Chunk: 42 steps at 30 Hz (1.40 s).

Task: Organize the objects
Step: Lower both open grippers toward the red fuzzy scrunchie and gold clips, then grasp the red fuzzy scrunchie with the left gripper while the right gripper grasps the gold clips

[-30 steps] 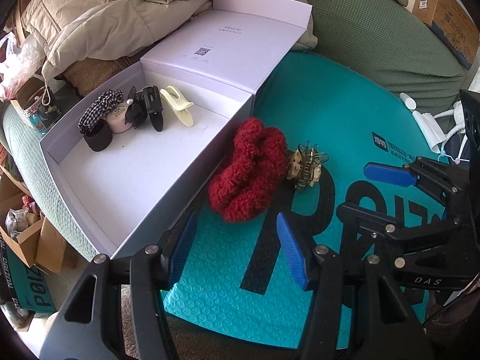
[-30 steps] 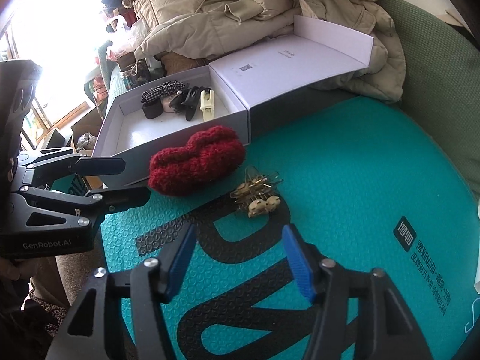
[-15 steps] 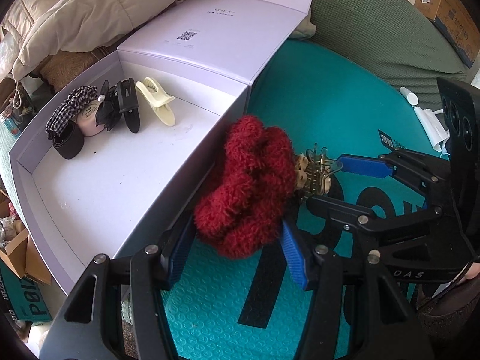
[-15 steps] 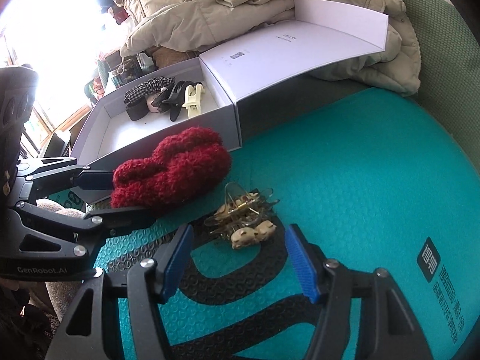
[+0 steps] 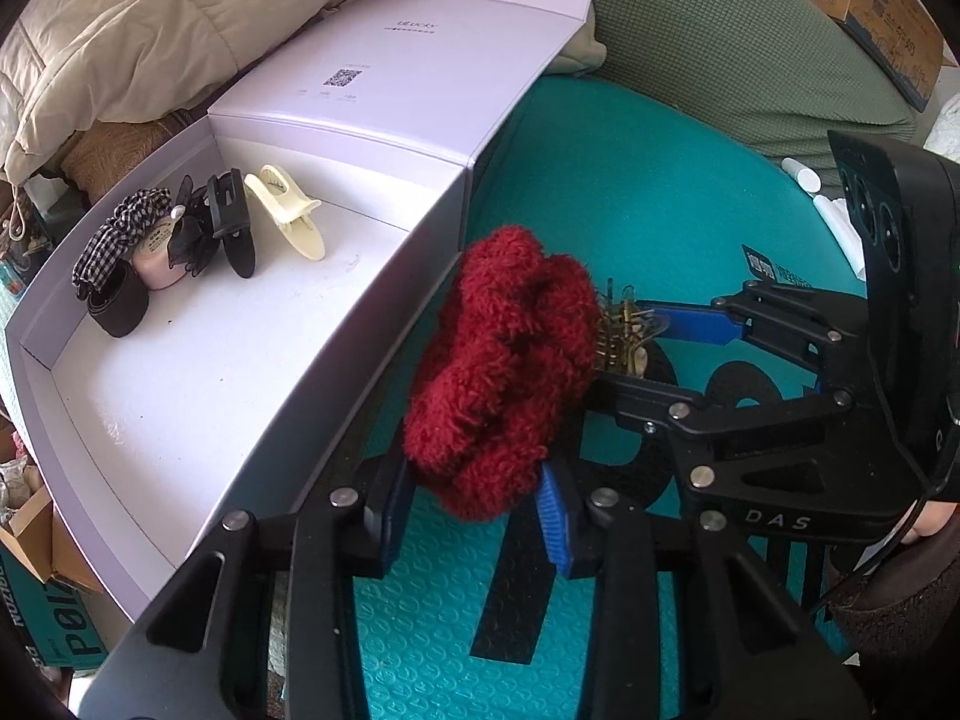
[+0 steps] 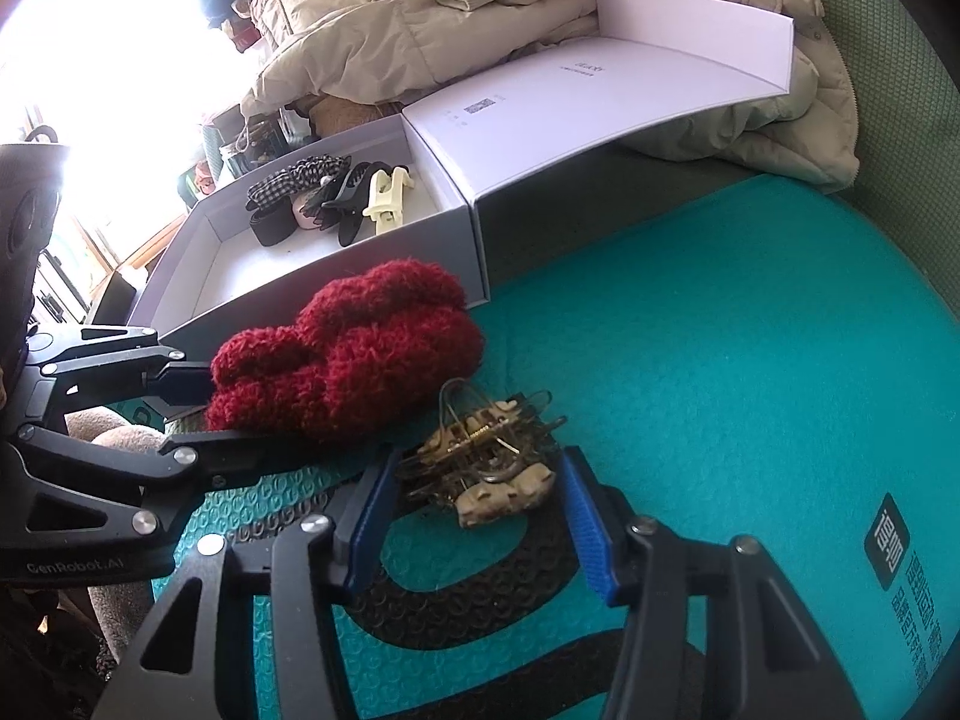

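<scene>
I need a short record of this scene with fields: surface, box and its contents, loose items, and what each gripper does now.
surface: teal mat
box: white box, lid open
box contents: checked scrunchie, black clip, cream clip
loose items: red scrunchie, gold clip, both on the mat beside the box
left gripper: fingers have just been closing, pressing the red scrunchie
right gripper: fingers have just been closing around the gold clip, not touching yet

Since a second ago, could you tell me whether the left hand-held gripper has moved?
Yes. The left hand-held gripper advanced toward the white box, and its jaws have just been closing around the red scrunchie.
</scene>
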{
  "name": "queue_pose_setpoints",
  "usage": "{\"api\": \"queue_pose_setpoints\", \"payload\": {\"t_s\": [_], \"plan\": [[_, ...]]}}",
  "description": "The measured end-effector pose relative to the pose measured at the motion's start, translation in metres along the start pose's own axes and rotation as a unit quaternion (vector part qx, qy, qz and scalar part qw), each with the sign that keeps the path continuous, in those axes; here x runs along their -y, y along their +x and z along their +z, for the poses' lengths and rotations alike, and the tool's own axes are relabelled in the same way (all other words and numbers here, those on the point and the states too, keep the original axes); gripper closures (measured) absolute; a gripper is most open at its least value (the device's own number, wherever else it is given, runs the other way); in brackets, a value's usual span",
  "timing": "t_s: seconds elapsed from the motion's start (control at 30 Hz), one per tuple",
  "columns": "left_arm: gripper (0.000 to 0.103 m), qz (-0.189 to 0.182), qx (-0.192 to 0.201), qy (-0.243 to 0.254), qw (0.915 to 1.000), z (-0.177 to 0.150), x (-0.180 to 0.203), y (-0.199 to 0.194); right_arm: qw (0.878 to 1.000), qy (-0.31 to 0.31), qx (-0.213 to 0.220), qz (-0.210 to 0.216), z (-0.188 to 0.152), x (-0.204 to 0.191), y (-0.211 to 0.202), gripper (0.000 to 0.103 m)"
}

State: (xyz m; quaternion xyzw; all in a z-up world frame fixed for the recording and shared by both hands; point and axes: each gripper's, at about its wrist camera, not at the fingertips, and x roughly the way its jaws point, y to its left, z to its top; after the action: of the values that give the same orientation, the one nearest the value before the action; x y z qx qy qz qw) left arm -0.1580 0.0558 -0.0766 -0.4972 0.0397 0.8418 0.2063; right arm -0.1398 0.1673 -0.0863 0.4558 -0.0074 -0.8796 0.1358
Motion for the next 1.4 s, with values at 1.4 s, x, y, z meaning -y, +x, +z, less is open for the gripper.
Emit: {"api": "queue_pose_setpoints", "payload": {"t_s": [1.4], "plan": [[0.037,-0.033,-0.018,0.01,0.9992,-0.063,0.054,-0.017,0.998,0.041,-0.014,-0.038,-0.083,-0.002,-0.059,0.041]]}}
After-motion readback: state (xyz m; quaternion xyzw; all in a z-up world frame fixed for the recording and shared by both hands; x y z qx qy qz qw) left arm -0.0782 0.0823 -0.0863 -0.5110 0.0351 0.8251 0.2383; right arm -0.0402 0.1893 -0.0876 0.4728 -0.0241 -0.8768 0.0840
